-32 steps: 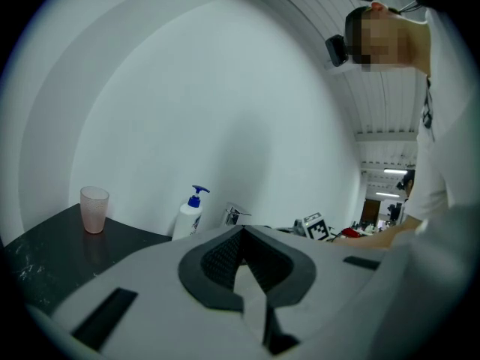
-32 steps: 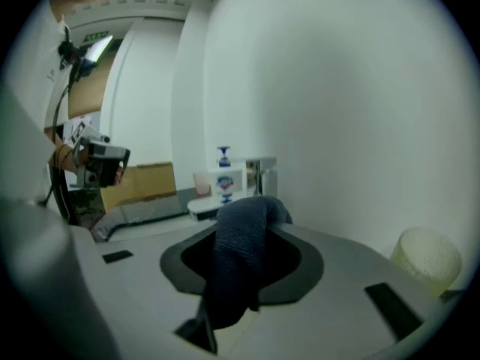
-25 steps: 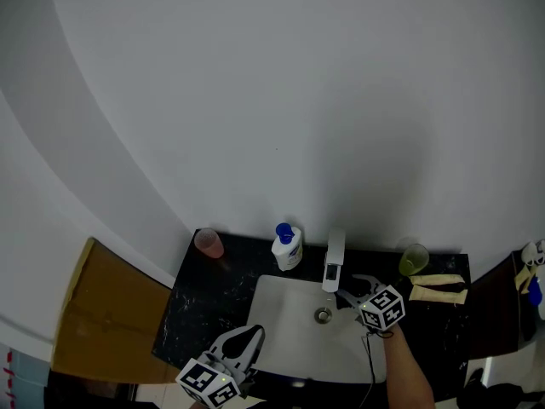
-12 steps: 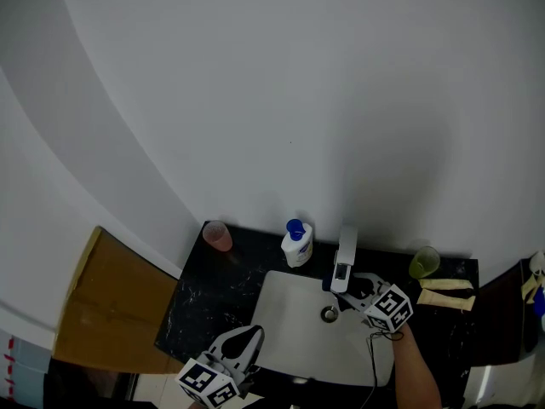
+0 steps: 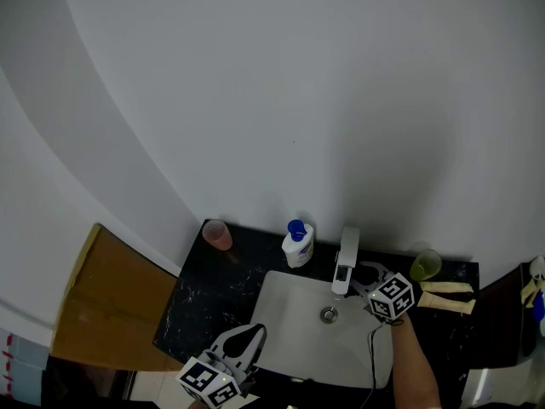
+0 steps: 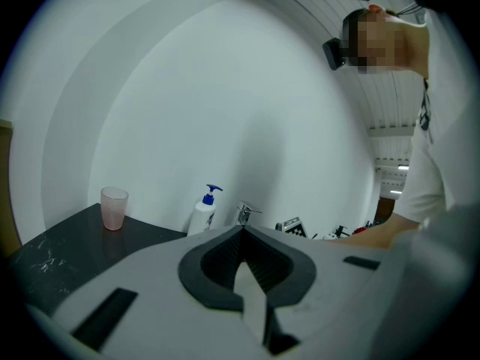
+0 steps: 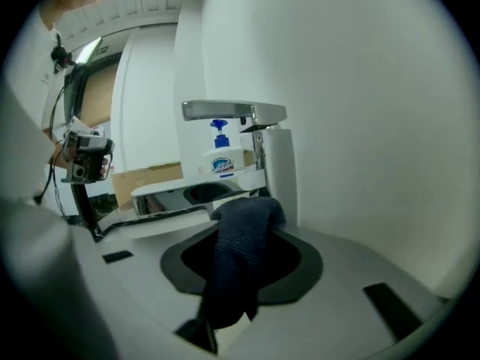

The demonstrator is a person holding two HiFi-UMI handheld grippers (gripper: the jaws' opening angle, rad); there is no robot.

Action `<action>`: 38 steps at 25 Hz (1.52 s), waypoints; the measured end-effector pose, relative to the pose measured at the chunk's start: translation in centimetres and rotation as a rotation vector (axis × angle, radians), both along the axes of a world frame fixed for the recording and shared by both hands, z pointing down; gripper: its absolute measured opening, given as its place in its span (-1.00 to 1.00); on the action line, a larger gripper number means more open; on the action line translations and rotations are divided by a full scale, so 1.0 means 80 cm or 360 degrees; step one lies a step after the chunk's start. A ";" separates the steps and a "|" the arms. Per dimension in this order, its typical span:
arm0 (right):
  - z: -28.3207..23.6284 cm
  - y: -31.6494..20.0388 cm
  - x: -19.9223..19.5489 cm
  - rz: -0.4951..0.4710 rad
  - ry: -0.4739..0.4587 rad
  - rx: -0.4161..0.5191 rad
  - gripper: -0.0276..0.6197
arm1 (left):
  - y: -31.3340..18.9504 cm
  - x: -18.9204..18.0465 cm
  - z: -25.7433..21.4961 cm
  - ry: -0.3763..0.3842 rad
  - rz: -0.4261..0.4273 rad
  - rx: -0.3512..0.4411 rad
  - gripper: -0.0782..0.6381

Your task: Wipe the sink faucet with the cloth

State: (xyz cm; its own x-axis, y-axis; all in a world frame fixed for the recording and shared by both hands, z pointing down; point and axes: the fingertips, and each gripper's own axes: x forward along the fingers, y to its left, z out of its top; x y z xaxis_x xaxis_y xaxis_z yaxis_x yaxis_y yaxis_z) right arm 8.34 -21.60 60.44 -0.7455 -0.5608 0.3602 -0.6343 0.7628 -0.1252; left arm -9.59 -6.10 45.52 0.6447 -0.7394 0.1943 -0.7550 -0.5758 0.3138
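The chrome faucet (image 5: 346, 259) stands at the back of the white sink (image 5: 285, 313). My right gripper (image 5: 366, 273) is just right of the faucet's base, shut on a dark blue cloth (image 7: 238, 250). In the right gripper view the cloth's bunched end lies against the faucet column (image 7: 280, 172), under the spout. My left gripper (image 5: 241, 345) hangs over the sink's front left edge, shut and holding nothing; its view looks across at the faucet (image 6: 244, 214) from a distance.
On the black counter (image 5: 192, 301) stand a pink cup (image 5: 216, 235), a blue-capped soap bottle (image 5: 297, 244) left of the faucet, a green cup (image 5: 425, 265) and two cream tubes (image 5: 446, 296) on the right. A brown board (image 5: 102, 301) adjoins the counter's left.
My right gripper has carried the cloth from over the basin, beside the drain, back and to the right, up to the faucet's base. The left gripper has stayed put.
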 end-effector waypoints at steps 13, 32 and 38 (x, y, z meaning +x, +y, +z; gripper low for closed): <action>-0.005 0.106 -0.019 -0.0348 -0.0097 -0.0138 -0.54 | -0.006 0.012 0.003 0.0024 0.0048 -0.0008 -0.78; -0.015 0.091 -0.010 -0.0310 -0.0212 -0.0166 -0.55 | -0.007 0.006 0.005 0.0016 0.0043 -0.0016 -0.78; -0.017 0.008 0.000 -0.0102 -0.0007 0.0018 -0.55 | -0.003 0.007 0.005 0.0012 0.0057 -0.0007 -0.78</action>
State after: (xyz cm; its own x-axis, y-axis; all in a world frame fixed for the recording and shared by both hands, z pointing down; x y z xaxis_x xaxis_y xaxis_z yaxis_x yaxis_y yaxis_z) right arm 8.37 -20.98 59.11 -0.7815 -0.5159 0.3508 -0.5836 0.8033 -0.1189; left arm -9.06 -6.33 45.89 0.6721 -0.7150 0.1925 -0.7316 -0.6010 0.3218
